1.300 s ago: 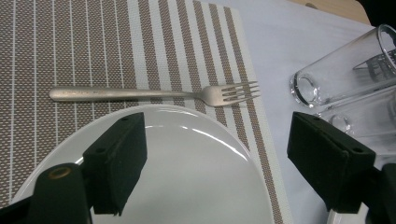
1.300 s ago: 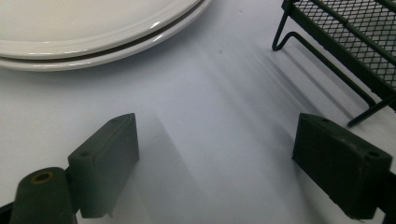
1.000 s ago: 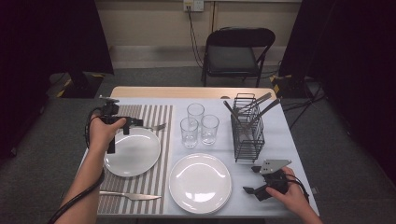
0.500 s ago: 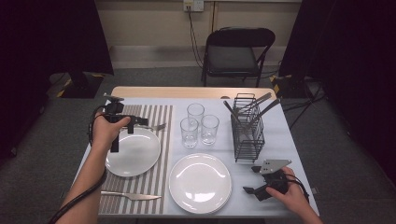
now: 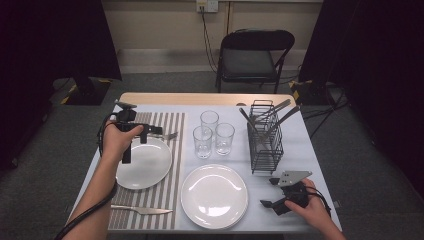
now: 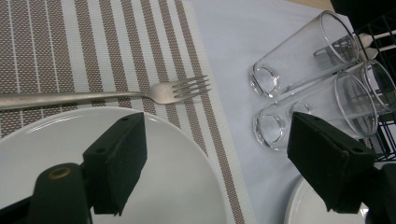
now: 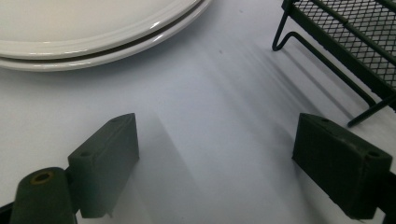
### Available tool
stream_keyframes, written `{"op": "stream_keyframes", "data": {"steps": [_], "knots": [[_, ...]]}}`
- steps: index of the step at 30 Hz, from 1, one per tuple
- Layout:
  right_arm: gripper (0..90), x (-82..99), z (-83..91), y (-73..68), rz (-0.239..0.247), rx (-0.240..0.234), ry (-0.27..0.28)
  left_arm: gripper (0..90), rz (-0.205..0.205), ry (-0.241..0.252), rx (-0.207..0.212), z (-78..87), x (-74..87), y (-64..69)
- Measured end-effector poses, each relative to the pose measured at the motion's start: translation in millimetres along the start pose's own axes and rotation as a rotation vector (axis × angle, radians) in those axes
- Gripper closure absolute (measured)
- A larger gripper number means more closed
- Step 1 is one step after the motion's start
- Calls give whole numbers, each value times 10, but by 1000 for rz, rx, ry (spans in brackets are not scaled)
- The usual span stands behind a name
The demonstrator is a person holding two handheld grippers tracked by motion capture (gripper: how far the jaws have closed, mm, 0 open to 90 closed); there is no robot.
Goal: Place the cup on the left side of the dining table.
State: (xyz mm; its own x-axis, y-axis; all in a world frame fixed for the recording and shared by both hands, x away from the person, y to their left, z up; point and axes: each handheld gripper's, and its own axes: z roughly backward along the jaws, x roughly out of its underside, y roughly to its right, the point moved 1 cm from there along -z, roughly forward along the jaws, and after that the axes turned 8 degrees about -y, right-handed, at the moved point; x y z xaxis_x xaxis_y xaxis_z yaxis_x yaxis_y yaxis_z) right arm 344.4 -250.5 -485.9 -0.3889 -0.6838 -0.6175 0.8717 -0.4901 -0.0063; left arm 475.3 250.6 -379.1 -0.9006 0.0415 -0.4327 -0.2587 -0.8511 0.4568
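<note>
The left gripper [image 5: 137, 142] hangs with jaws apart over the far edge of a white plate [image 5: 150, 167] on the striped mat [image 5: 172, 125], near a fork [image 6: 107, 95], while the right gripper [image 5: 272, 192], jaws also apart, rests low on the counter [image 5: 305, 150] beside a wire rack [image 5: 265, 142]

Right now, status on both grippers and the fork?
Left gripper open, over plate rim. Right gripper open, empty, near rack. Fork flat on mat, untouched. Glasses beside it.
</note>
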Motion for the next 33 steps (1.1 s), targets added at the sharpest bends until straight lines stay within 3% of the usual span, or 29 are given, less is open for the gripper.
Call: {"op": "stream_keyframes", "data": {"steps": [26,33], "knots": [[133,0,0,0,0,-1,0,200,-65,-29,38,-95,-132,325],[133,0,0,0,0,0,0,200,-59,-32,51,-149,-157,393]]}}
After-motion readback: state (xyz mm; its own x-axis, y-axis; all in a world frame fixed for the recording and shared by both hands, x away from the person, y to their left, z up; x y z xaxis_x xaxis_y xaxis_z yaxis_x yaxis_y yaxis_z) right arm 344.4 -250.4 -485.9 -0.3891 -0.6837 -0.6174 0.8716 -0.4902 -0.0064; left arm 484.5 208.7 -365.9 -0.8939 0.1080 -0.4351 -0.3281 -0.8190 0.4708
